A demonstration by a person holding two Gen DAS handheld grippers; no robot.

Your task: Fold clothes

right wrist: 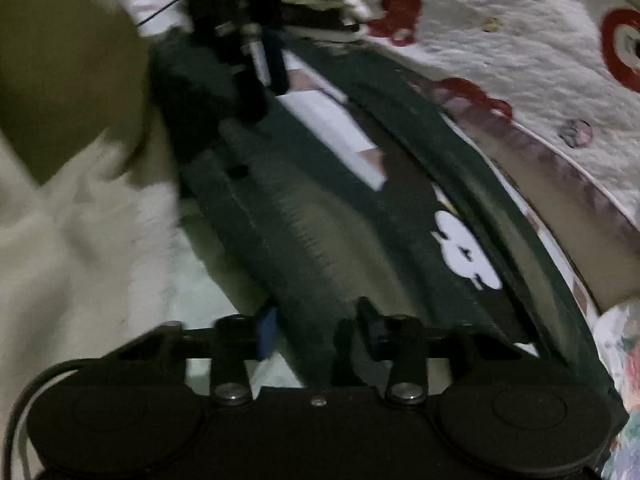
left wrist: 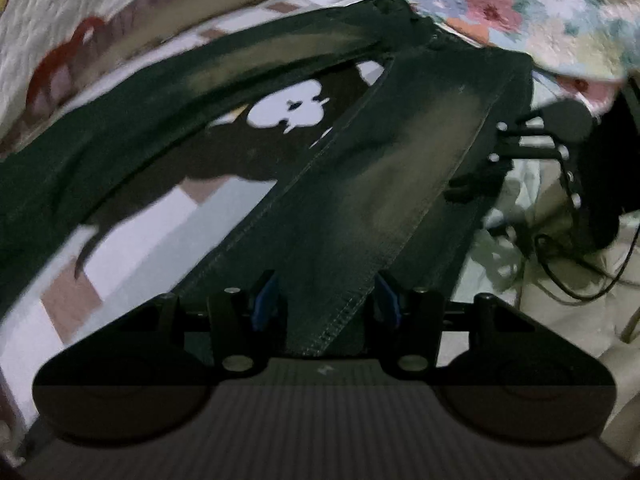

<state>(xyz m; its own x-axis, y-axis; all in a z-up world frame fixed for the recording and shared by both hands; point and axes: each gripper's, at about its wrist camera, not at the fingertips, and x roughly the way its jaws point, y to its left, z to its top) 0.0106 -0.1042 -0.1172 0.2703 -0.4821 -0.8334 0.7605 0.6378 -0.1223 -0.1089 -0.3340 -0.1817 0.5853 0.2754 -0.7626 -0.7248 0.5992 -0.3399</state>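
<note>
Your left gripper point(left wrist: 326, 304) has its jaws spread around a trouser leg's hem; the dark jeans point(left wrist: 400, 168) lie on the patterned bedsheet point(left wrist: 160, 224), legs splayed in a V away from you. Your right gripper point(right wrist: 316, 328) likewise straddles the waist end, jaws apart. Motion blur hides whether the pads touch cloth.

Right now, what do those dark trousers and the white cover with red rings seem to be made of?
Trousers: likely dark denim, matte, with faded pale streaks and visible double stitching along the seam. Cover: apparently quilted cotton, puckered surface with printed red rings; blur leaves it uncertain.
</note>
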